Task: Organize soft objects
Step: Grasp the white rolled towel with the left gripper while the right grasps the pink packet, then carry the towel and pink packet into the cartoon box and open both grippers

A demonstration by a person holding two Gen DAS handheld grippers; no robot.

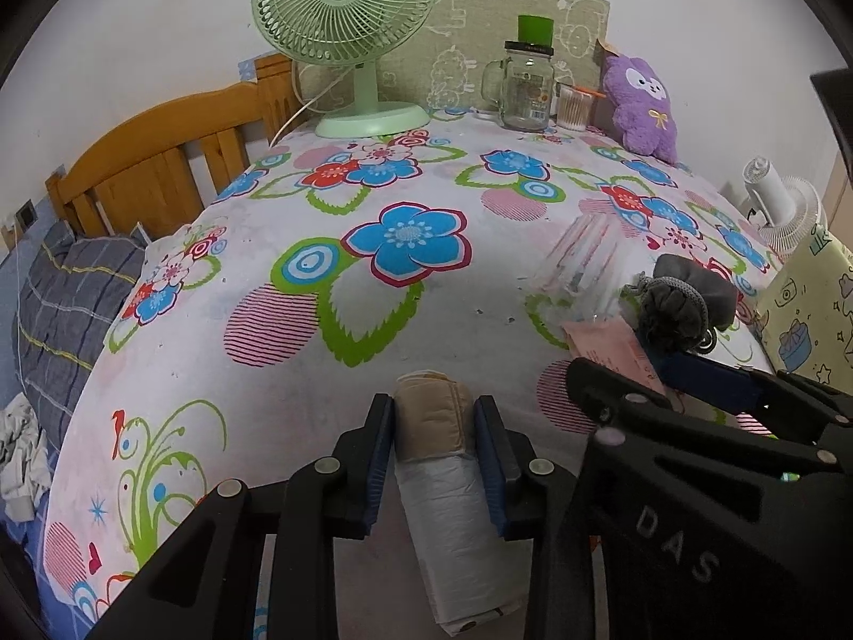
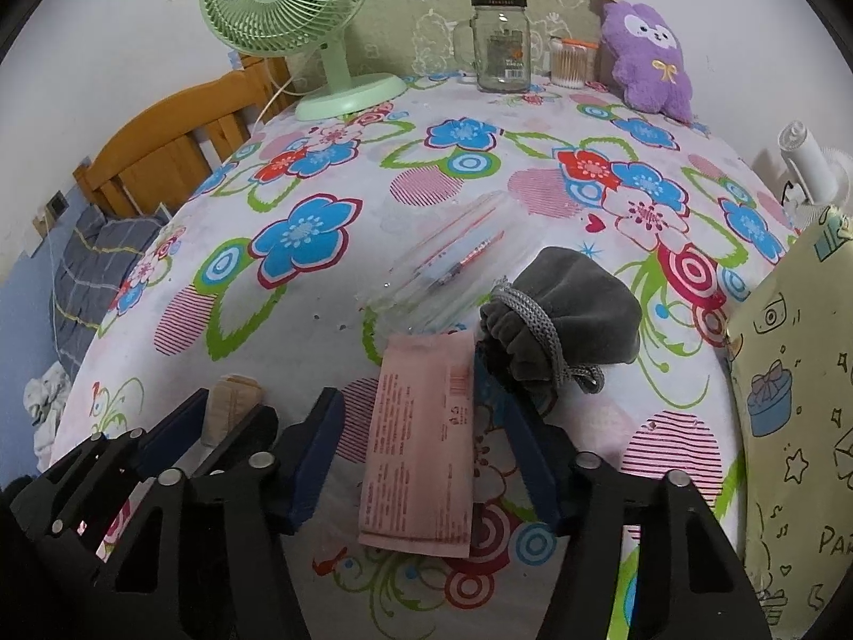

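Observation:
My left gripper (image 1: pixel 433 426) is shut on a white padded pouch with a beige end (image 1: pixel 432 416), held just above the flowered tablecloth (image 1: pixel 298 320). My right gripper (image 2: pixel 410 426) is open around a flat pink packet (image 2: pixel 421 458) that lies on the cloth. A grey drawstring pouch (image 2: pixel 570 314) lies just beyond the right finger, touching it. A clear plastic sleeve (image 2: pixel 448 261) lies farther back. A purple plush toy (image 2: pixel 648 61) leans at the far right back. The left gripper with the beige pouch end (image 2: pixel 232 400) shows at lower left in the right wrist view.
A green desk fan (image 1: pixel 346 26), a glass mug jar with a green lid (image 1: pixel 525 82) and a cotton swab box (image 1: pixel 573 106) stand at the back. A yellow gift bag (image 2: pixel 799 400) and a white fan (image 2: pixel 805 165) stand at the right. A wooden bed frame (image 1: pixel 149 165) is on the left.

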